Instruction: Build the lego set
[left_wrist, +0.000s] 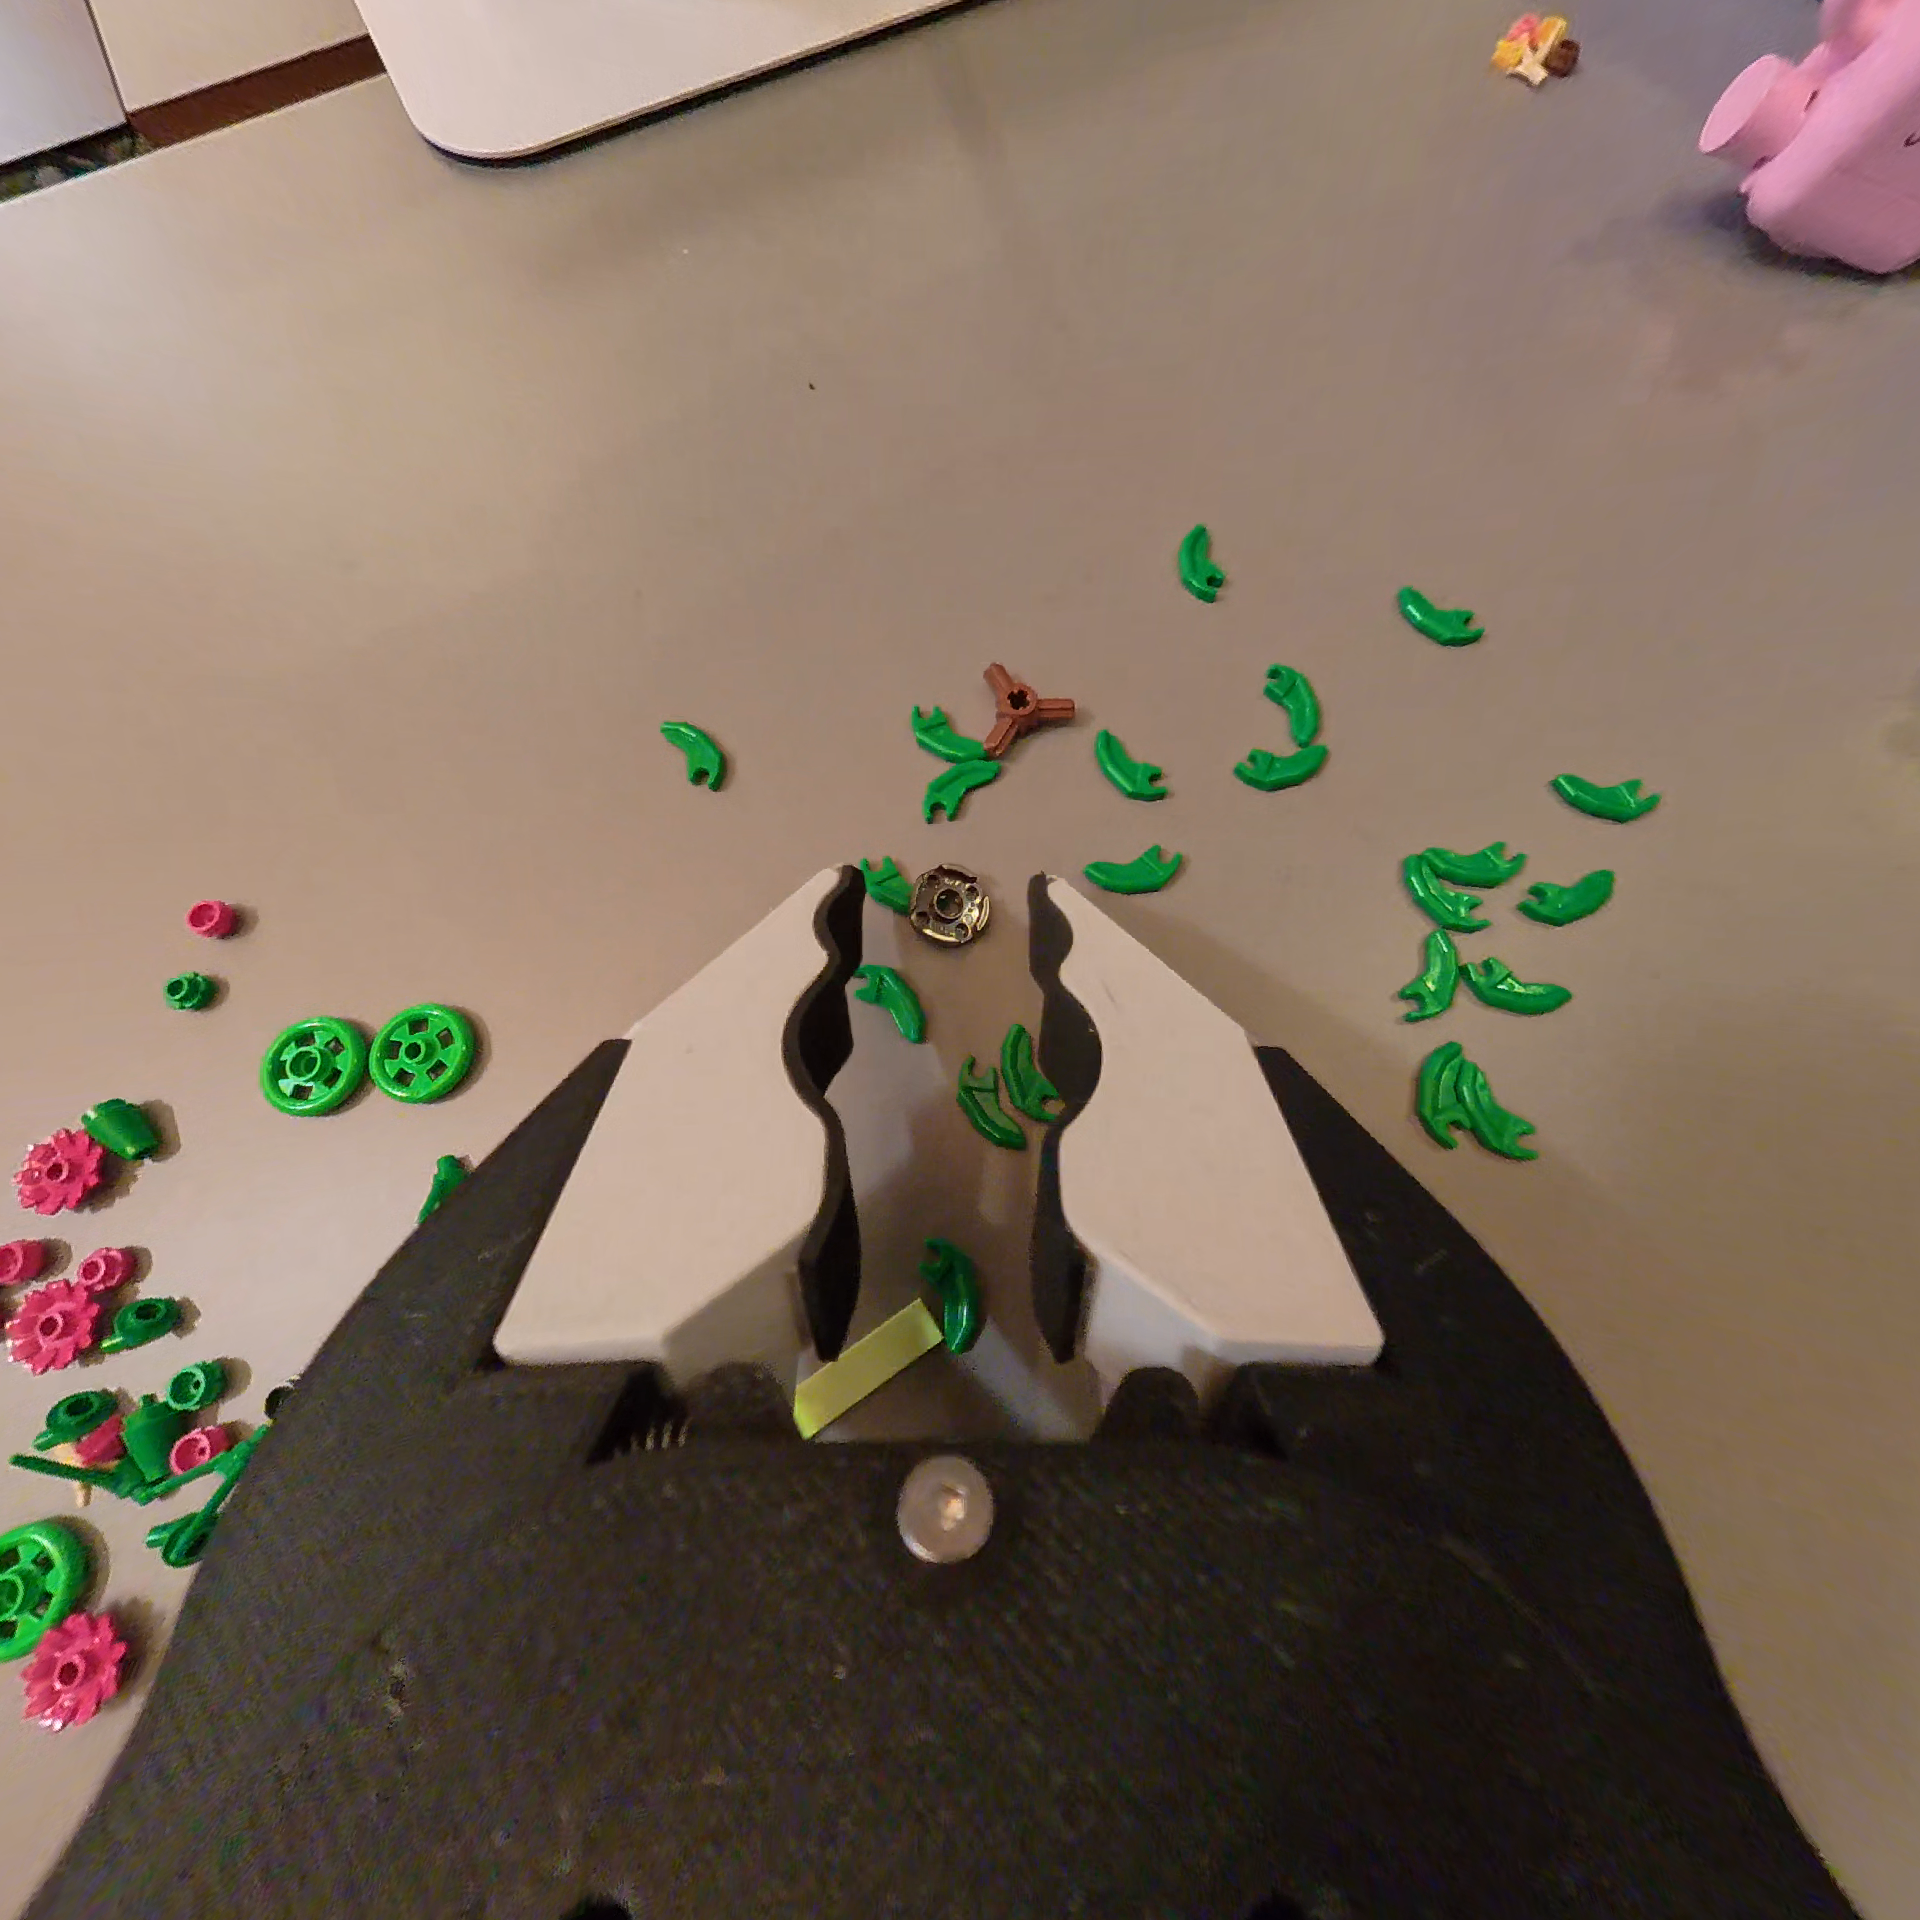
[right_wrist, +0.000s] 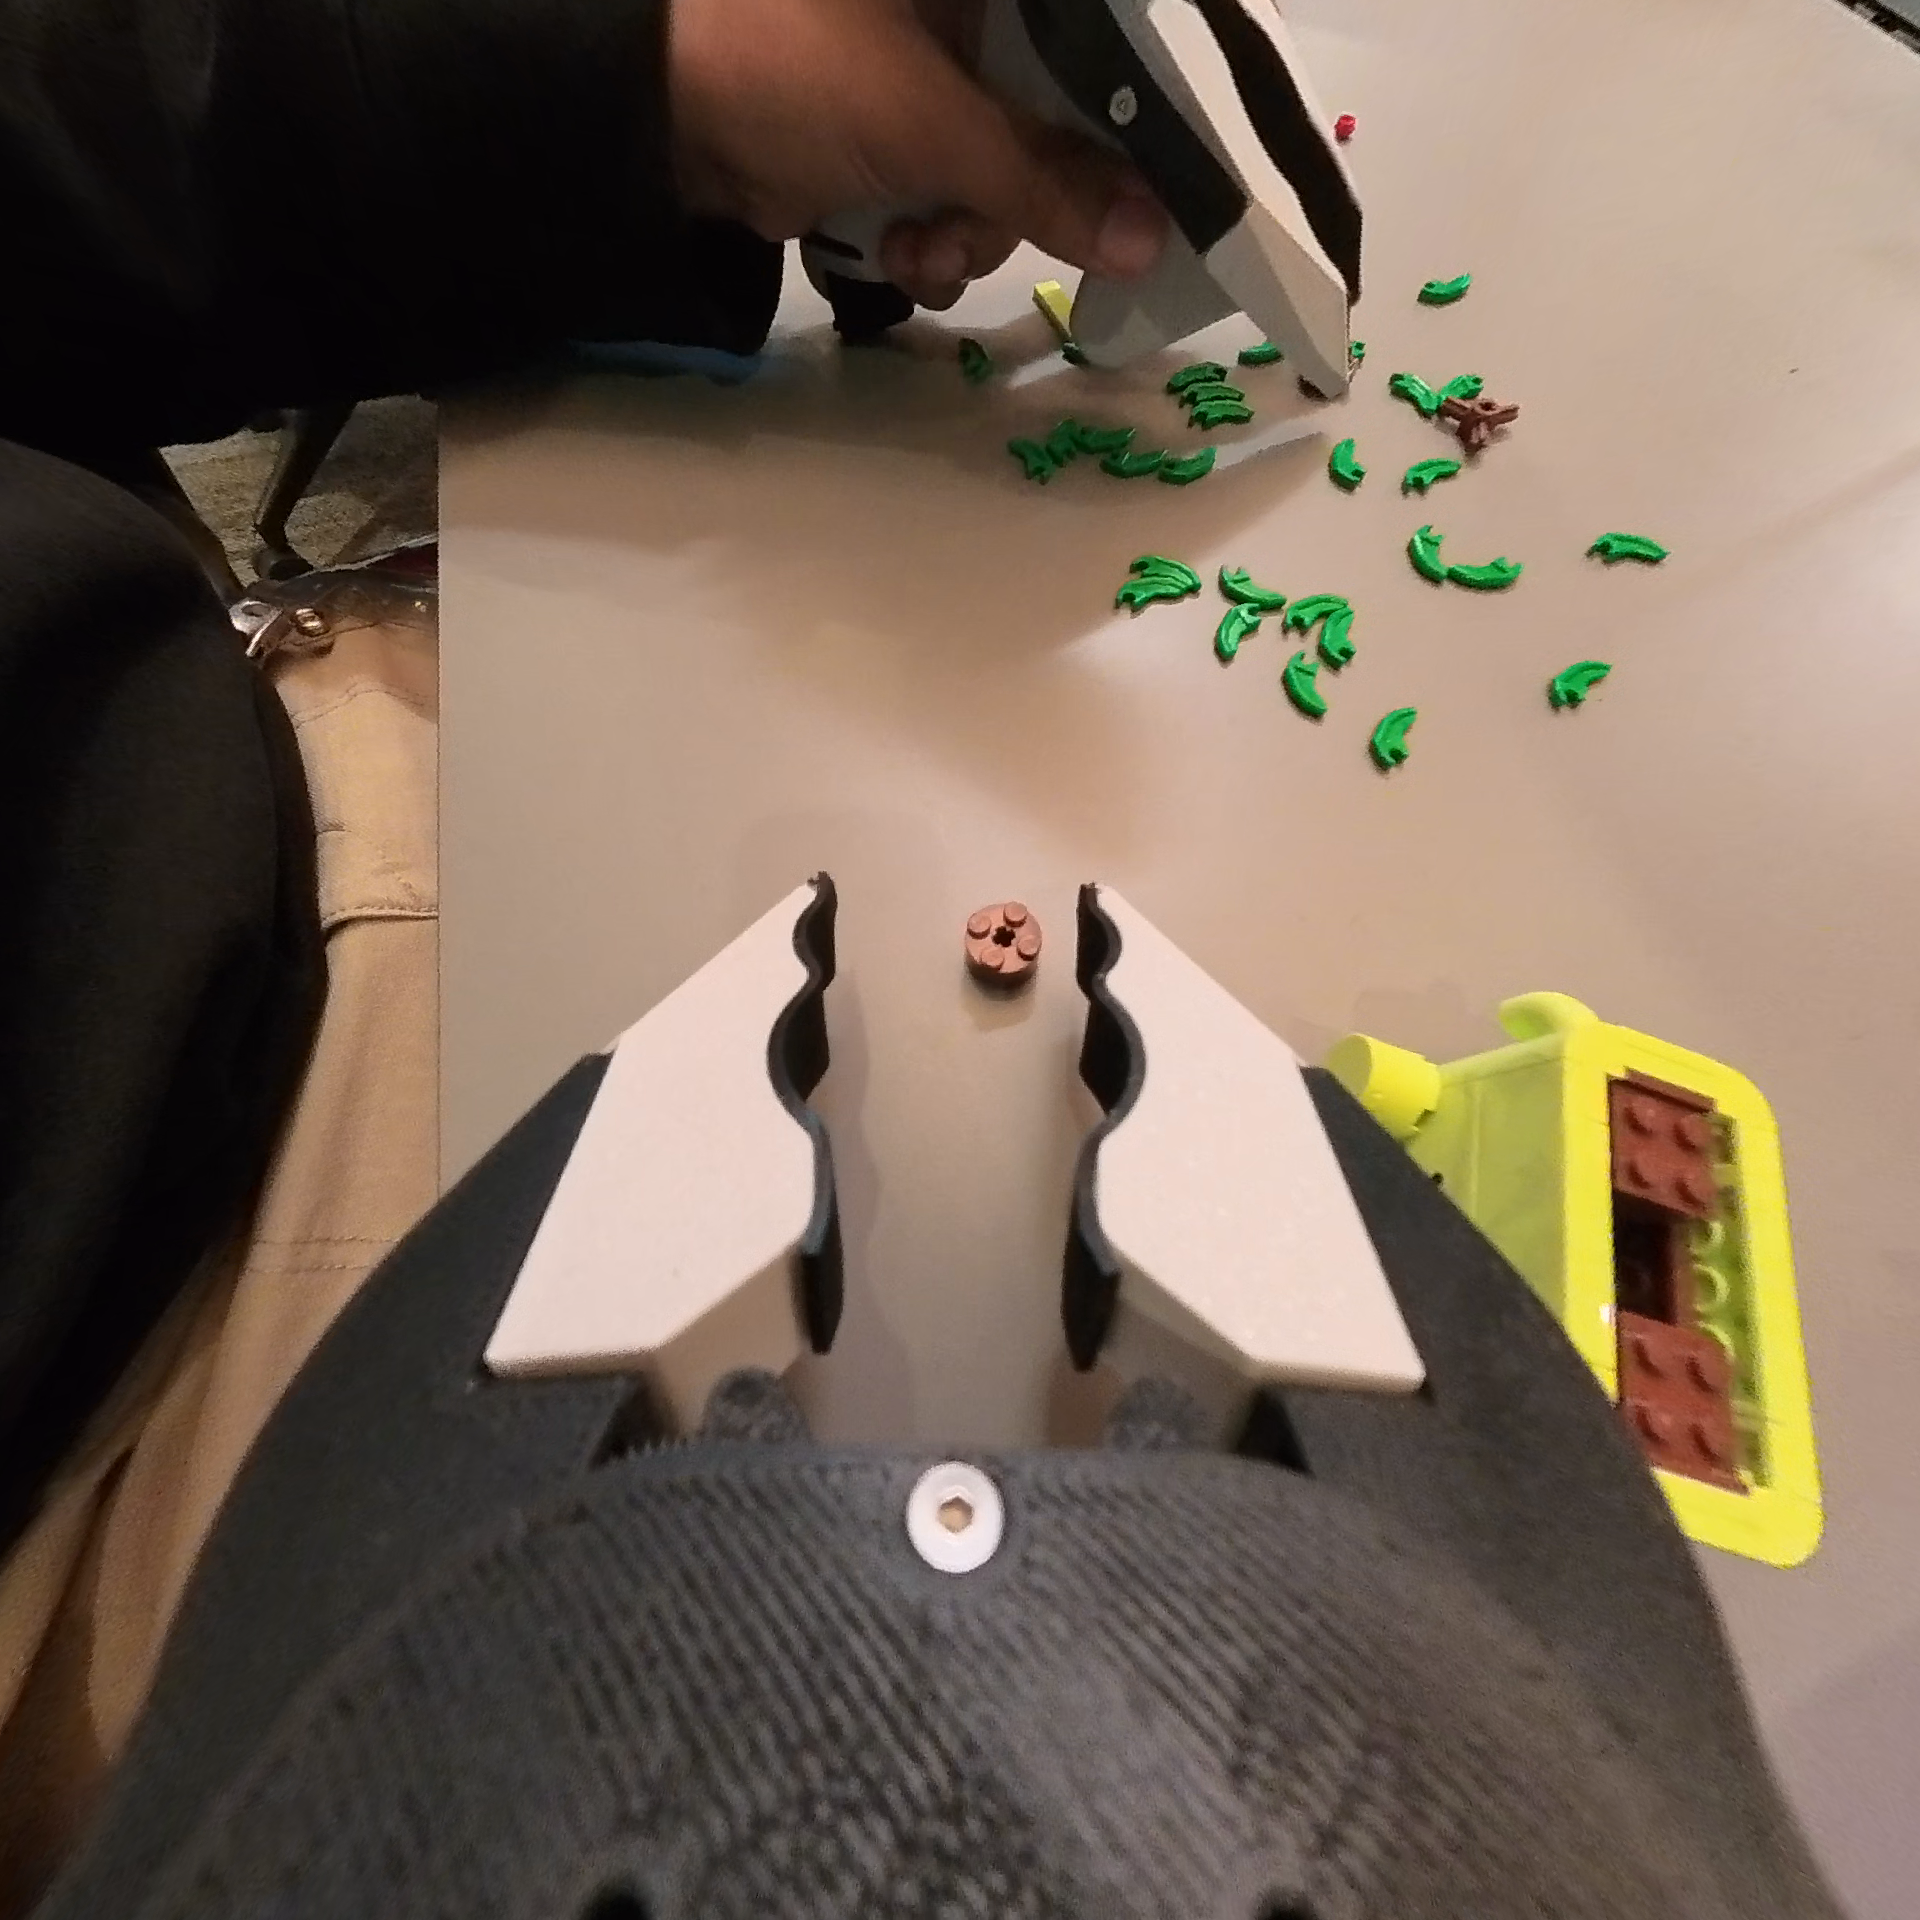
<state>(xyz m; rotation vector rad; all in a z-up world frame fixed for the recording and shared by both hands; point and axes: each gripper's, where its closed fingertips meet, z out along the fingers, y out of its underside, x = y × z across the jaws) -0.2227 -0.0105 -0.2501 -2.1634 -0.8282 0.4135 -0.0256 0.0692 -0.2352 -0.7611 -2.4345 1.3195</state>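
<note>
Left gripper (left_wrist: 945, 883) released over a dark round metallic-looking lego plate (left_wrist: 950, 905) among scattered green curved leaf pieces (left_wrist: 1475, 987) mid-bench (left_wrist: 623, 468), right gripper (right_wrist: 954, 902) released around a small brown round studded lego brick (right_wrist: 1003, 938) near the bench's edge.

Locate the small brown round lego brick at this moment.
In the right wrist view, the brown round brick sits on the table between the open right gripper's fingertips, left of the yellow-green lego build.

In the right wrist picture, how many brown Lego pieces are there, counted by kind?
Round brick: 1
Three-arm piece: 1
Plates in the lime build: 2
Total: 4
</note>
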